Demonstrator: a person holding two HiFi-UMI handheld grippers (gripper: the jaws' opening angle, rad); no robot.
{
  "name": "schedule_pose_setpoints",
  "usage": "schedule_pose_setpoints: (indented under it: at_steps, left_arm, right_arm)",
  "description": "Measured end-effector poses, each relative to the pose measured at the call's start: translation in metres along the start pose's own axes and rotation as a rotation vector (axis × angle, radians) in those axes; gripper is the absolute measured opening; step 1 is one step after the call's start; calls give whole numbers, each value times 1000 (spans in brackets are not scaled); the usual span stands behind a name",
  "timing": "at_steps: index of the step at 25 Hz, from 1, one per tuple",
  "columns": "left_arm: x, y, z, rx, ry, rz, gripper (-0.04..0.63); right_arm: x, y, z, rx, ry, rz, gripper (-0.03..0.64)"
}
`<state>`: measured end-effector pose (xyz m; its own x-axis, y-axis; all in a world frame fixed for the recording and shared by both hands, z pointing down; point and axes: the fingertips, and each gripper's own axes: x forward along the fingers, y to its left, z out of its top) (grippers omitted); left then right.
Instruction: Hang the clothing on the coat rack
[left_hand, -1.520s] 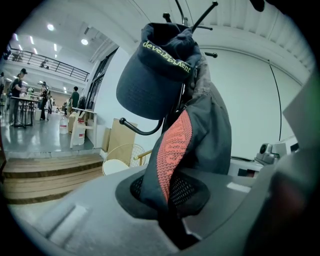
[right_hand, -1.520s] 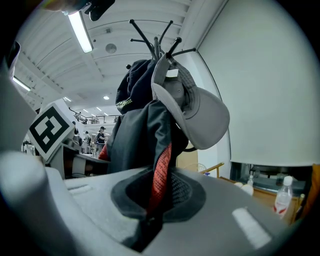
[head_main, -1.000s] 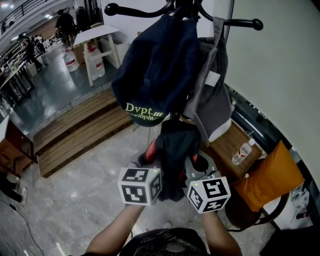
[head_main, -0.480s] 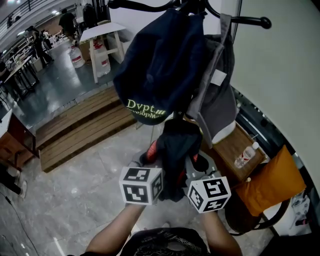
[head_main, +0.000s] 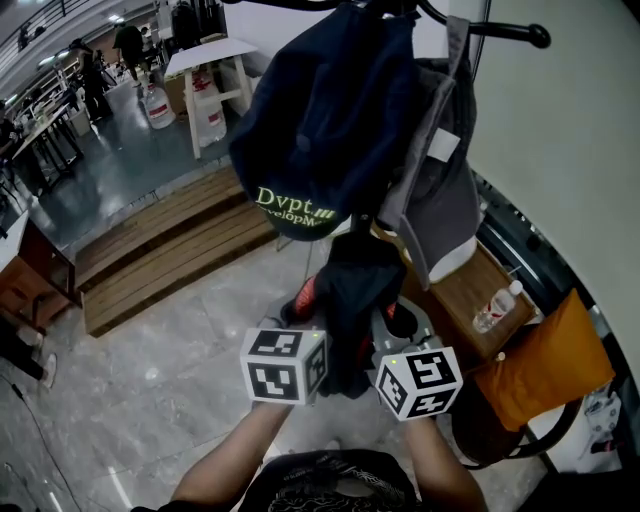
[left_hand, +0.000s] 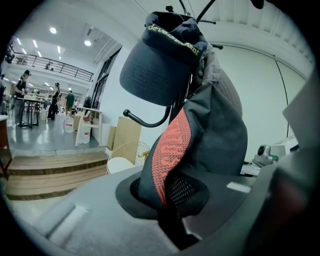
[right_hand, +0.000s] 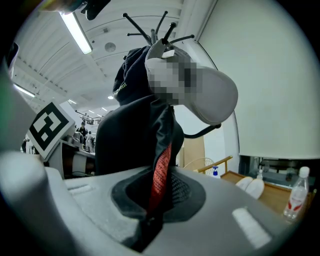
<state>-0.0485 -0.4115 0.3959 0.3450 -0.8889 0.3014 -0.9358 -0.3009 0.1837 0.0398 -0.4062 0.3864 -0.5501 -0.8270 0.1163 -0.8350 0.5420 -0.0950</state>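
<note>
My left tongs (head_main: 303, 303): lower centre of the head view, jaws clamped on the dark garment (head_main: 352, 290), pinching its red mesh edge.
My right tongs (head_main: 393, 322): just right of the left pair, jaws likewise pressed on the same garment's red-trimmed fold.
Dark garment: bunched upright between my 2 tongs at frame centre, its top just under the hanging caps, not yet on a hook.
Navy cap (head_main: 320, 120): upper centre, hanging from the coat rack (head_main: 505, 33), brim down, pale lettering showing.
Grey cap (head_main: 440, 190): right of the navy one, touching it.
Water bottle (head_main: 495, 305): on a wooden bench (head_main: 455, 290) at right, near an orange cushion (head_main: 548, 360).
Wooden steps (head_main: 160, 250): far left.
</note>
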Motion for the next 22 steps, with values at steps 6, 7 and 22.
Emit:
schedule_pose_setpoints:
  at_steps: [6,7,22]
  left_arm:
    - [3,1,-7,4,11,6,23]
    - [3,2,-8,4,13,7,23]
    - [10,5,-21,2,36,9,23]
  right_arm:
    - [2,-1,-8,3,13,0,23]
    - [2,-1,-9,3,16,1,23]
    - [6,-3,-24,10,43,2,23]
